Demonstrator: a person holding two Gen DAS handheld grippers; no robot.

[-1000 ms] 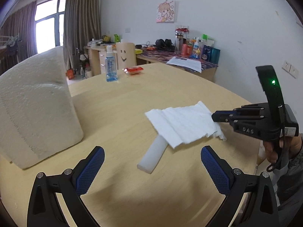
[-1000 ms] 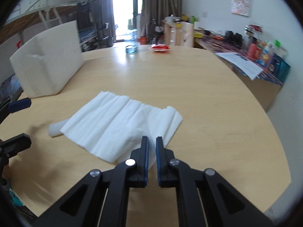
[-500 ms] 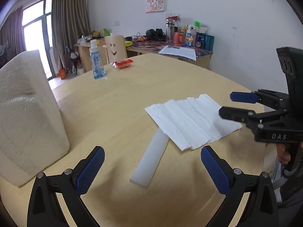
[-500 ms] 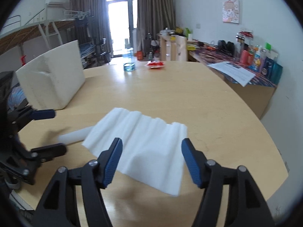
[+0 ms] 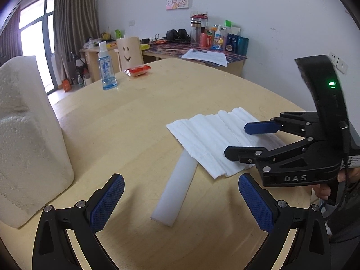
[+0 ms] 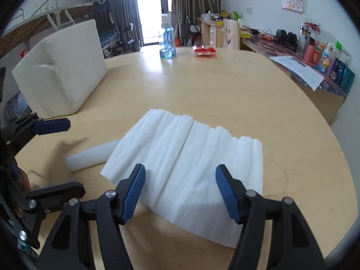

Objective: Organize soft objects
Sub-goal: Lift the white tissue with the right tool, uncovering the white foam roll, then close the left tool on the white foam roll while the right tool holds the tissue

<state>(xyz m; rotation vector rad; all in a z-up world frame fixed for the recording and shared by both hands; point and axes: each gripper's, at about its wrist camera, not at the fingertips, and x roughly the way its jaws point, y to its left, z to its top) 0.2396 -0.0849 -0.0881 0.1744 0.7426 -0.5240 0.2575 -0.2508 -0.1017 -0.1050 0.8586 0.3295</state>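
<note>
Both views, taken in turn. From your left wrist: the left gripper [image 5: 181, 199] stands wide apart and empty, above the white foam strip [image 5: 174, 192]. From your right wrist: the right gripper [image 6: 180, 190] has just let go of the paper towel [image 6: 189, 157]; its jaws hover apart over the near edge, touching nothing. The towel lies flat on the table [image 6: 202, 85], so spreading looks finished.

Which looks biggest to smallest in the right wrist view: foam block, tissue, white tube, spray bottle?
1. Tissue and foam block: look alike; the tissue is nearer, so unsure.
2. White tube, partly under the tissue.
3. Spray bottle, farthest away.
</note>
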